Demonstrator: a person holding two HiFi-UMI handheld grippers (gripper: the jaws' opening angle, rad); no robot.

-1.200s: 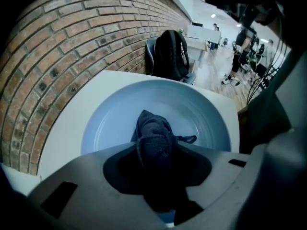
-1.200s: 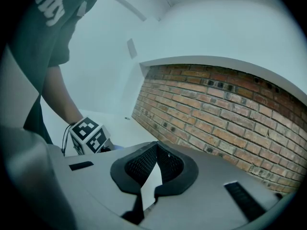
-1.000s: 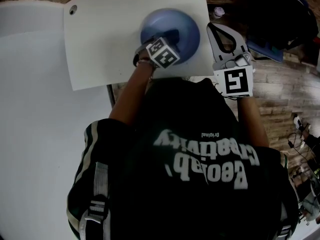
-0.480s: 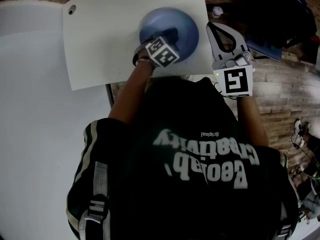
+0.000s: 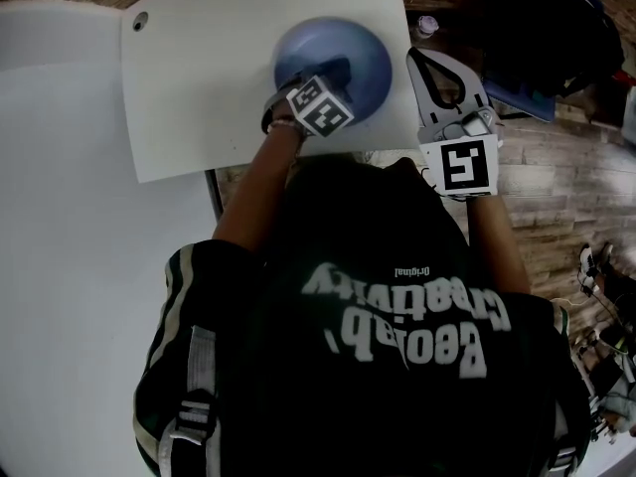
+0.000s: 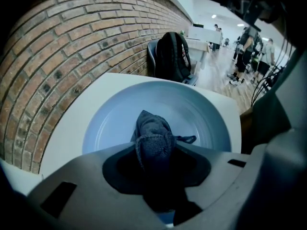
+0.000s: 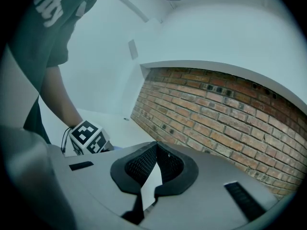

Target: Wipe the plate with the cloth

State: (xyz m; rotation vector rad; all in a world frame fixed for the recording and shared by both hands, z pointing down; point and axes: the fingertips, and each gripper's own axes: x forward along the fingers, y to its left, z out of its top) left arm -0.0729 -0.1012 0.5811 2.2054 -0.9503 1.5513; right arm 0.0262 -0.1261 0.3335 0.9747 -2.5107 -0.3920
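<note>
A round blue plate [image 5: 370, 46] sits on the white table [image 5: 219, 78] near its right edge. My left gripper [image 5: 334, 79] reaches over the plate's near side, shut on a dark grey-blue cloth [image 5: 341, 70]. In the left gripper view the bunched cloth [image 6: 152, 137] pokes out past the left gripper [image 6: 156, 152] and rests in the plate [image 6: 196, 111]. My right gripper [image 5: 427, 58] hovers just off the table's right edge beside the plate, shut and holding nothing. From the right gripper [image 7: 152, 166] view, the left gripper's marker cube [image 7: 89, 137] shows at the left.
A dark backpack [image 5: 556, 28] lies on the wooden floor to the right, also seen as the backpack [image 6: 172, 56] beyond the table. A brick wall [image 6: 57, 56] runs along the table's far side. A small round hole [image 5: 140, 20] marks the table's far left corner.
Hardly anything differs: the left gripper stays on the plate with the cloth, shifted a touch left. The right gripper holds its place.
</note>
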